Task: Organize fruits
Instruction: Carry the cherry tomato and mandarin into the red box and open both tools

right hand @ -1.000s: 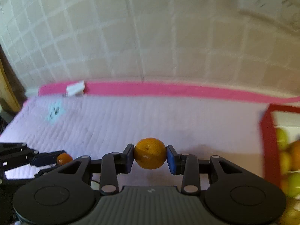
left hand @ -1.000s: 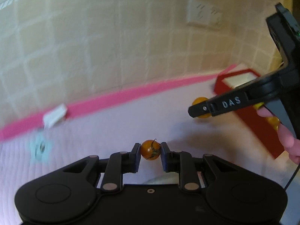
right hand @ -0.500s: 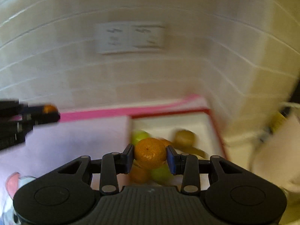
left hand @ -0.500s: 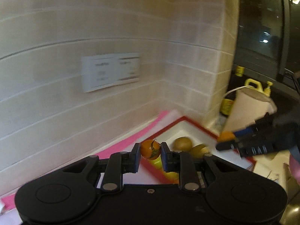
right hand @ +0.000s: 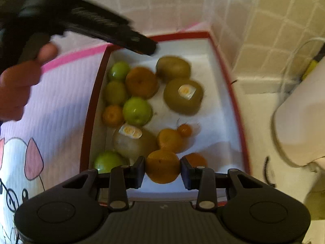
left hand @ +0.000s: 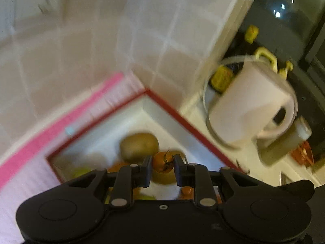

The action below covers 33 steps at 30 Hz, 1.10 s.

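My left gripper (left hand: 163, 169) is shut on a small orange cherry tomato (left hand: 162, 163) with a dark stem, held above the red-rimmed white box (left hand: 178, 118). My right gripper (right hand: 162, 171) is shut on an orange mandarin (right hand: 162, 168) over the near end of the same box (right hand: 233, 93). The box holds several fruits: green apples (right hand: 137, 110), kiwis (right hand: 182, 96), mandarins (right hand: 141, 82) and a cherry tomato (right hand: 184, 130). The left gripper also shows in the right wrist view (right hand: 150, 47), above the box's far left corner.
A pink-edged quilted mat (right hand: 61, 109) lies left of the box. Tiled walls (left hand: 142, 30) meet in a corner behind it. A paper towel roll in a wire holder (left hand: 251, 103) stands right of the box on the counter, with bottles behind.
Both grippers have swung right from the mat to over the box, each still holding its fruit. The view now tilts down into the box.
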Each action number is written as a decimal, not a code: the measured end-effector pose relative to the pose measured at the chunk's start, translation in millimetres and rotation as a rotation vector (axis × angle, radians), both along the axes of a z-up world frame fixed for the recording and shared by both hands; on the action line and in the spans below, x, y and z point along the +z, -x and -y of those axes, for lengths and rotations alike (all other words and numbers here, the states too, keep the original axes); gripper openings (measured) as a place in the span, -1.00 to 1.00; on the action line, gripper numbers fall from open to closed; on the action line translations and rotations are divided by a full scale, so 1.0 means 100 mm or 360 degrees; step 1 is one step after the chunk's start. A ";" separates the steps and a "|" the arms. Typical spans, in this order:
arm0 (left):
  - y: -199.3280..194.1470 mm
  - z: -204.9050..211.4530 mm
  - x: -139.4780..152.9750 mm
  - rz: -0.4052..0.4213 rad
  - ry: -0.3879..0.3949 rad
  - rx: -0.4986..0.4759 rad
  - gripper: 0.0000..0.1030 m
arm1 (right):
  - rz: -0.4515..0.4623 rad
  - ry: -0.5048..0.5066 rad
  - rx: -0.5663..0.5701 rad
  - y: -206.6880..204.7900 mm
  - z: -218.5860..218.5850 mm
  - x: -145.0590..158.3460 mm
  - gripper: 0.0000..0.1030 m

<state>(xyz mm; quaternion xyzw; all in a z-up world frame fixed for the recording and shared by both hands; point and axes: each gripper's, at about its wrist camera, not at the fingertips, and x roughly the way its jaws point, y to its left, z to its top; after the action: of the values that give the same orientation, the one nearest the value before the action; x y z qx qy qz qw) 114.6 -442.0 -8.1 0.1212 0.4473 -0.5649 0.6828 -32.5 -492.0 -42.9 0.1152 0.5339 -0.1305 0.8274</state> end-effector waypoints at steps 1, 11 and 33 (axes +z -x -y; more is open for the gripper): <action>0.00 0.05 -0.08 -0.0038 -0.0030 -0.0025 -0.51 | -0.0012 -0.0014 0.0008 -0.03 0.00 -0.05 -0.24; 0.16 0.18 -0.45 -0.0035 -0.0113 -0.0235 -0.51 | -0.0134 -0.0066 0.0069 -0.22 -0.04 -0.45 -0.24; 0.47 0.47 -0.74 0.0311 -0.0320 -0.0426 -0.48 | -0.0119 -0.0079 0.0053 -0.11 -0.02 -0.53 -0.22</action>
<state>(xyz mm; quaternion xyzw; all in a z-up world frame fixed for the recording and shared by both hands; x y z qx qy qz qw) 68.0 -489.1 -81.7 0.3016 0.4130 -0.5887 0.6261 -22.0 -490.2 -95.9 0.1217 0.5693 -0.1075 0.8059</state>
